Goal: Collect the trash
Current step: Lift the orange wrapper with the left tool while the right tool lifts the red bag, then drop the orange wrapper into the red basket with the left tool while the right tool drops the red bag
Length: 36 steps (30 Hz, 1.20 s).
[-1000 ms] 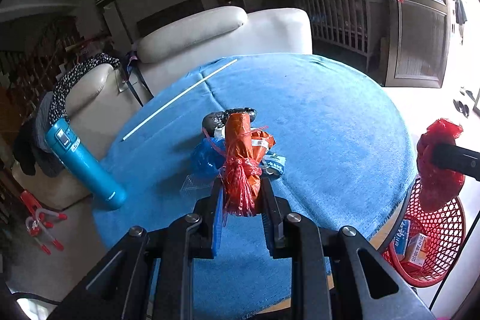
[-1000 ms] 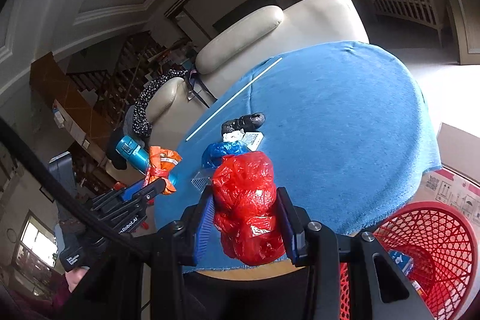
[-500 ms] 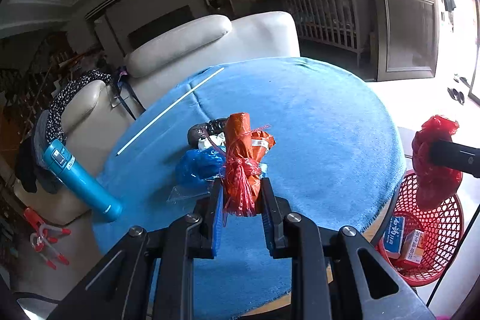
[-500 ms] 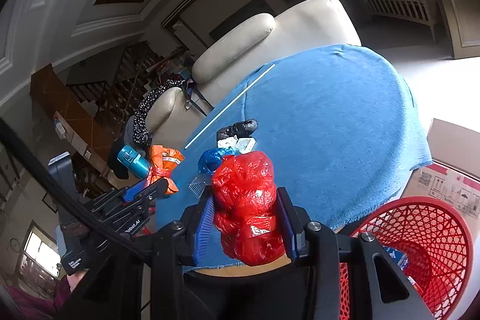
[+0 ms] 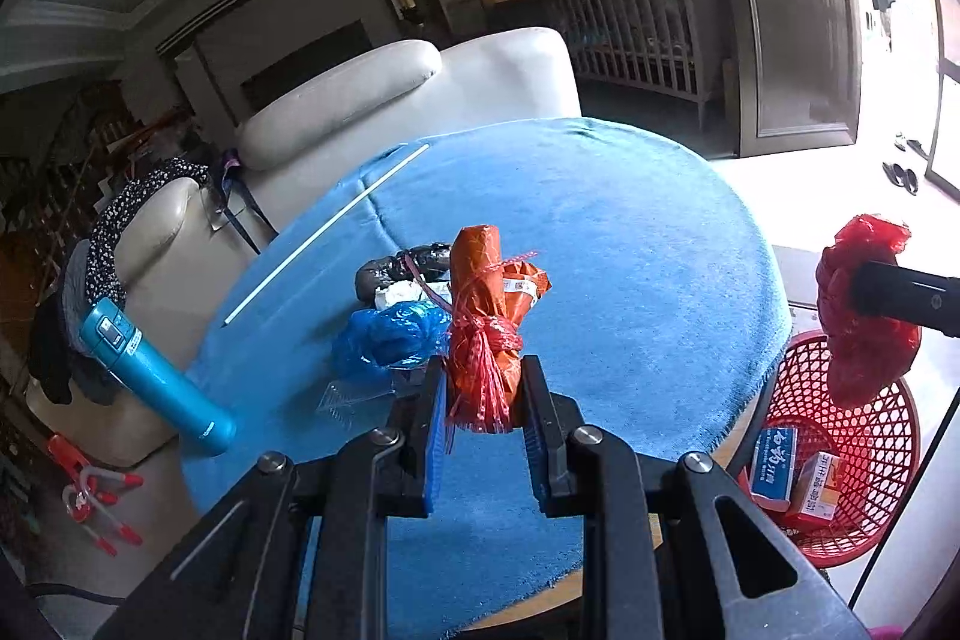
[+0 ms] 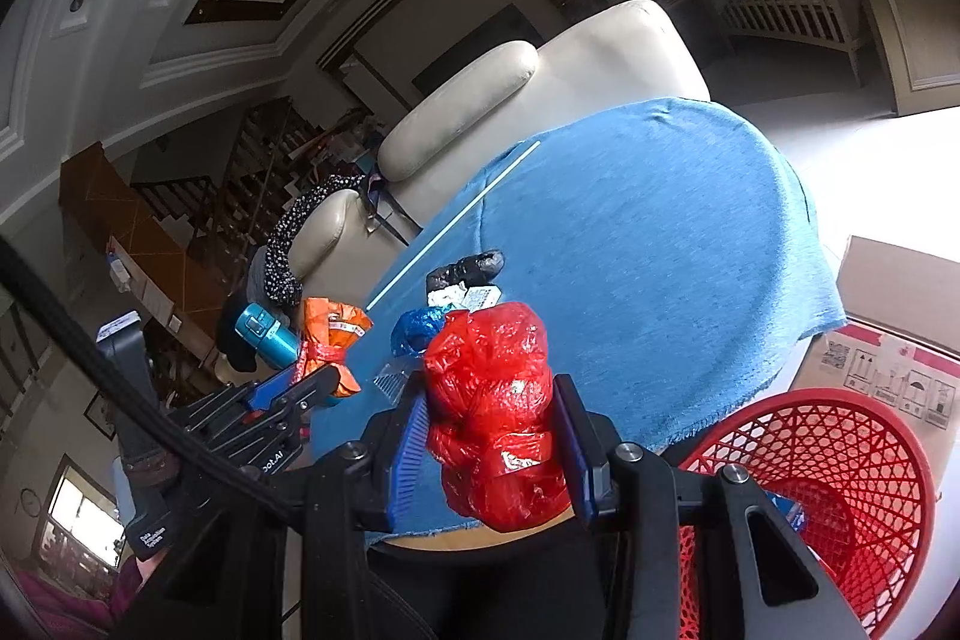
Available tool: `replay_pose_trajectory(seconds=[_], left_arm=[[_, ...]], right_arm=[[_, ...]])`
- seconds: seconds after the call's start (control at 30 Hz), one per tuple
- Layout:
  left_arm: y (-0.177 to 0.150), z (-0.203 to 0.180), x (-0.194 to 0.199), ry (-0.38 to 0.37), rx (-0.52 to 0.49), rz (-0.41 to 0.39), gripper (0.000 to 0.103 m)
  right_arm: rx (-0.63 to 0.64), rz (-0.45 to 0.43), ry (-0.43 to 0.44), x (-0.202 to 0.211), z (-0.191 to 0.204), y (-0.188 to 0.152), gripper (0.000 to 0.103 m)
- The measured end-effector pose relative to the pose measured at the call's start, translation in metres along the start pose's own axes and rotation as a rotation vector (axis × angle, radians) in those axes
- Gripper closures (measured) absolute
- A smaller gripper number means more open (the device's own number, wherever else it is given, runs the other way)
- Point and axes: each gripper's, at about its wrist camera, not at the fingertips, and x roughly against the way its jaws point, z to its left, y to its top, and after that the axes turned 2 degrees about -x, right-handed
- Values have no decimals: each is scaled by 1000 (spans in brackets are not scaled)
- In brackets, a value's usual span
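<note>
Round blue-clothed bench [image 5: 630,244] half cleared, both fingers pinching: left gripper [image 5: 485,403] orange wrapper bundle [image 5: 486,316], right gripper [image 6: 489,439] crumpled red plastic bag [image 6: 495,406]; best released right over red mesh basket [image 6: 840,460].

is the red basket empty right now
No, in the left wrist view the red basket holds two small boxes, one blue and white, one orange, lying at its bottom.

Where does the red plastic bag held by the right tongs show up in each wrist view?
Left wrist view: the red plastic bag is at the far right edge, hanging above the red basket.
Right wrist view: it is low in the centre, clamped between the right tongs.
Shared landmark: the white stick on the blue tablecloth.
</note>
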Motion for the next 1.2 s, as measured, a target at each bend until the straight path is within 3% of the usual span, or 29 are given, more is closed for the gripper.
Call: replay_pose_trajectory(seconds=[1.2], left_arm=[[2, -13, 14, -67, -35, -30, 79]], right_arm=[[-10, -33, -16, 17, -5, -1, 60]])
